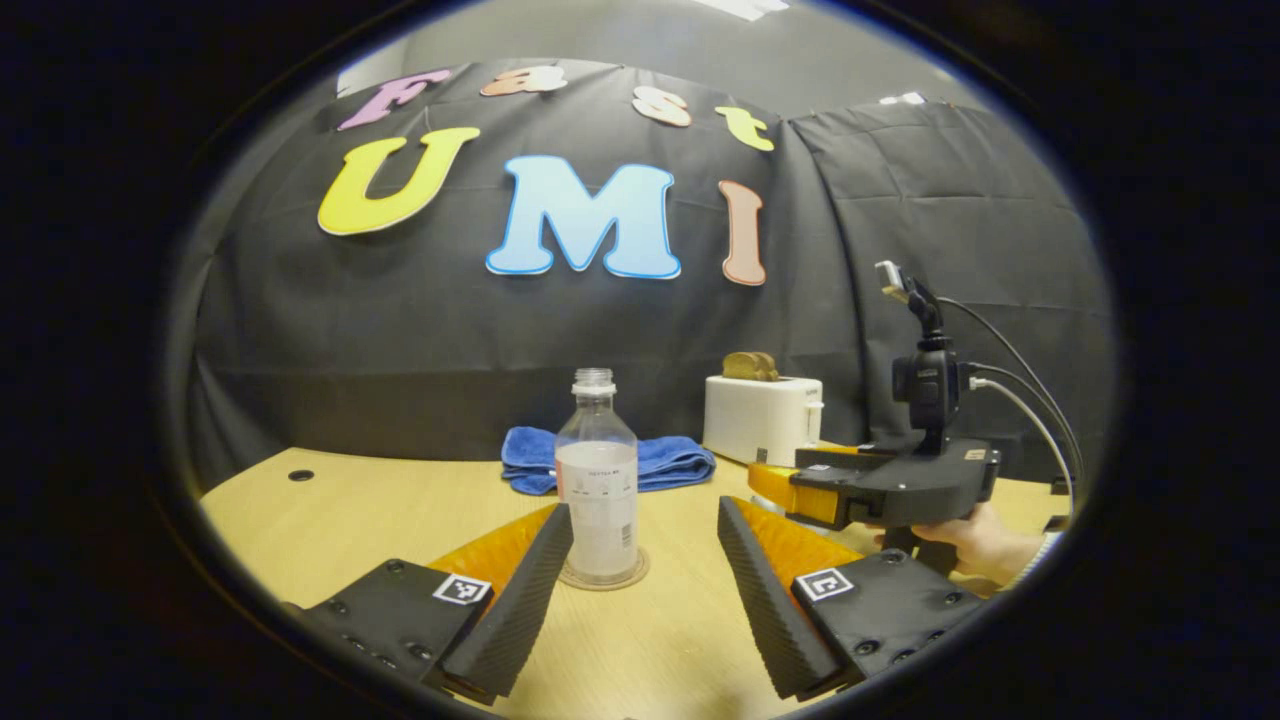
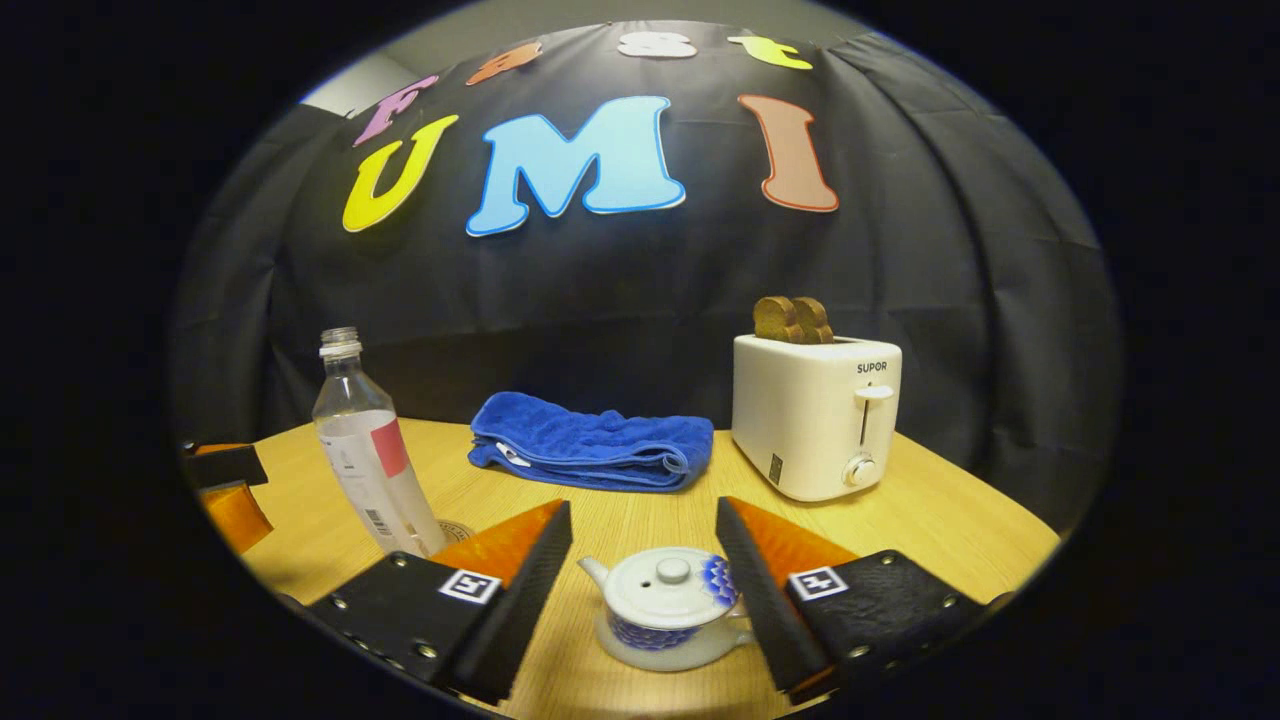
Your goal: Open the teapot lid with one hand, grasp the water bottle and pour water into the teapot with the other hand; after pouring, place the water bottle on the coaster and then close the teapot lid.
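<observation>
Fingers of left gripper (image 1: 645, 560) spread wide, grasping nothing; water bottle (image 1: 597, 480) just ahead, lined up w/ the gap, upright on coaster (image 1: 604, 577), cap off. Fingers of right gripper (image 2: 642, 570) also spread, empty; teapot (image 2: 665, 605) between them low down, lid (image 2: 668, 585) seated, knob on top, spout pointing to view's left. Cannot tell whether right-side finger touches teapot's handle side or just overlaps it in view.

Handling, as judgement only:
- Bottle: thin clear plastic, roughly two-thirds full, so some weight but soft walls. Squeeze too hard w/ no cap = water up & out. Best hold approx mid-body, at/below label, firm but not crushing. Smooth surface, prob. slippery; ribbed finger faces should help.
- Teapot: ceramic look, white w/ blue pattern. Stiff, glazed, slick, fragile. Lid small & light; only real hold is the round knob, pinch from both sides, lift straight up. Could slip or chip if dropped.
- Coaster: thin, flat, may slide w/ bottle.

Count:
- Bottles 1, teapots 1, lids 1, coasters 1.
- Grippers 2; right one also seen in left gripper view (image 1: 880, 490) w/ hand (image 1: 985, 545) holding it.
- Off-task: blue towel (image 2: 590, 445) folded, 1; white toaster (image 2: 815, 415), 1, w/ 2 toast slices (image 2: 792, 320) standing in it. All on wood desk (image 2: 950, 520), towel & toaster toward the back, well apart from teapot.
</observation>
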Available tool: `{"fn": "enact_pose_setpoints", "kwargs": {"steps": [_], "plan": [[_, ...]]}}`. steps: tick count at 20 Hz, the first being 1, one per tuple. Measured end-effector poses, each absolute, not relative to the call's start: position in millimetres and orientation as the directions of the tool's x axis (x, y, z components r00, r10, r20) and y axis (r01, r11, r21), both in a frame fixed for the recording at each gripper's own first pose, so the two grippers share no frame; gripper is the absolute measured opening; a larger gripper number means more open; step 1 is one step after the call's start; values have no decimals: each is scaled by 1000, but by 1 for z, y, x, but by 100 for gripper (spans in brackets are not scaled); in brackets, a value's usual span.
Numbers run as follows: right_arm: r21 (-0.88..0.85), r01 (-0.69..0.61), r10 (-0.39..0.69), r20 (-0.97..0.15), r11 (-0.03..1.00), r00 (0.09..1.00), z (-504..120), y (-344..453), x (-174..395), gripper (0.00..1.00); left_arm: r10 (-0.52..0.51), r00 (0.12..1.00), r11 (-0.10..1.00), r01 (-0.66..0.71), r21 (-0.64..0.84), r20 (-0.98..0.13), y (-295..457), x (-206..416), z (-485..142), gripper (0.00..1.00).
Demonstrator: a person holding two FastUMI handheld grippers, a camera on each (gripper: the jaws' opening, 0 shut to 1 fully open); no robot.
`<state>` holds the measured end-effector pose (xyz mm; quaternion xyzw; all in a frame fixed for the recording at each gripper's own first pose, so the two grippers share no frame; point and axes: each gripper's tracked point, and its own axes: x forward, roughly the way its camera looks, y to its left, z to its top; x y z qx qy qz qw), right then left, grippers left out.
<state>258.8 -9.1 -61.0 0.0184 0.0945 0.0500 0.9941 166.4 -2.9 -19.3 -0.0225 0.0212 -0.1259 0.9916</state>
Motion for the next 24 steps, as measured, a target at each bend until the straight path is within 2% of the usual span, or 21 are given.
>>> {"fn": "enact_pose_setpoints", "kwargs": {"steps": [1,5,9,15,19,24], "plan": [[25,-92,95,-171,995,981,-52,-7,253,99,-248,968,968,246,-42,-36,-2,166,-18,96],[8,-105,106,-74,994,992,-10,9,224,99,-232,972,973,232,16,-27,0,159,-7,96],[20,-90,90,-33,996,995,17,10,185,99,-217,976,975,218,40,-25,-3,152,2,97],[9,-38,38,-24,999,999,28,-12,115,99,-176,984,984,176,-22,-18,-7,122,8,97],[-28,6,-7,-10,1000,1000,34,-27,73,98,-105,994,994,105,40,7,1,87,19,97],[-69,27,-27,5,997,1000,40,-34,35,98,-109,993,993,107,39,37,-9,53,31,97]]}}
